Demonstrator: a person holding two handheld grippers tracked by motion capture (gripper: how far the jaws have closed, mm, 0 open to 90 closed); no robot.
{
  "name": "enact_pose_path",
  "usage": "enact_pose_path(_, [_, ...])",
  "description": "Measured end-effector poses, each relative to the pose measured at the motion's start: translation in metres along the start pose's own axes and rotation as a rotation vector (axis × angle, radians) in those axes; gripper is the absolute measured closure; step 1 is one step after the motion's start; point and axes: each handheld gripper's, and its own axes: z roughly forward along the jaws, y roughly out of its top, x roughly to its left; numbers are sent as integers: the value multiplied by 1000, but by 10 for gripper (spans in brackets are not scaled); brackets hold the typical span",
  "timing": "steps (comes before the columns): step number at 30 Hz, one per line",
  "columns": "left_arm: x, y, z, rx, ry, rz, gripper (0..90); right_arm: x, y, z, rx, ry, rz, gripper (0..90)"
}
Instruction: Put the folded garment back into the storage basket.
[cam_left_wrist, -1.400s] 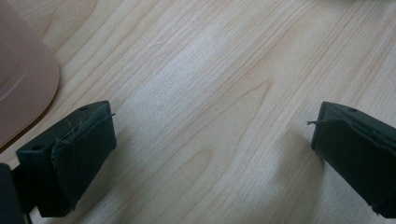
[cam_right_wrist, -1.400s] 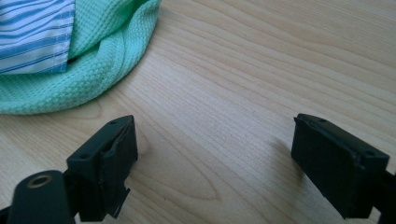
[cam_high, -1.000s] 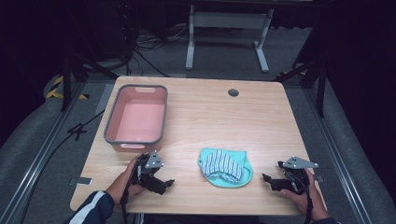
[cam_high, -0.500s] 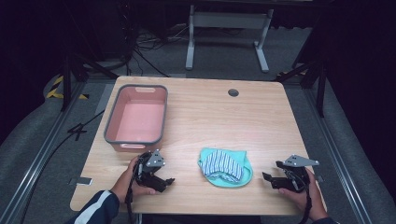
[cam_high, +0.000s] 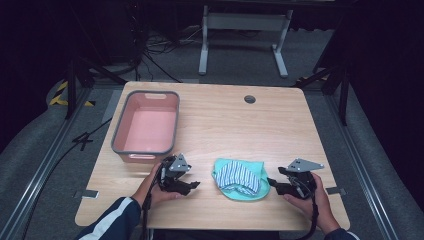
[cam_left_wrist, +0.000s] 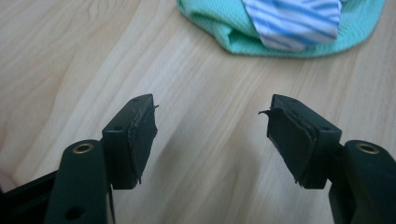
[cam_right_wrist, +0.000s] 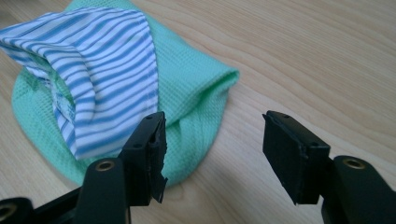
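A blue-and-white striped cloth (cam_high: 241, 175) lies crumpled on a mint-green cloth (cam_high: 250, 192) near the table's front edge. In the right gripper view the striped cloth (cam_right_wrist: 100, 70) covers the green one (cam_right_wrist: 198, 88). My left gripper (cam_high: 192, 185) hovers just left of the pile, open, and its jaws have just been closing with bare wood between them (cam_left_wrist: 208, 123). My right gripper (cam_high: 273, 184) sits at the pile's right edge, open, and its jaws too have just been closing; one jaw is over the green hem and nothing is pinched (cam_right_wrist: 212, 140).
A pink tub with a grey rim (cam_high: 146, 125) stands at the left of the wooden table (cam_high: 240, 125). A round cable hole (cam_high: 249, 99) is near the far edge. Dark floor, rails and a metal stand surround the table.
Both hands have shifted inward toward the cloth pile. The jaws of both grippers look narrower than before. The cloths have not moved.
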Motion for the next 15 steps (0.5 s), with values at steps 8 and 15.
enact_pose_path(8, [-1,21,11,-7,12,34,337,7,16,13,-6,8,-18,411])
enact_pose_path(15, [1,36,22,-4,15,50,338,13,22,21,1,12,-35,410])
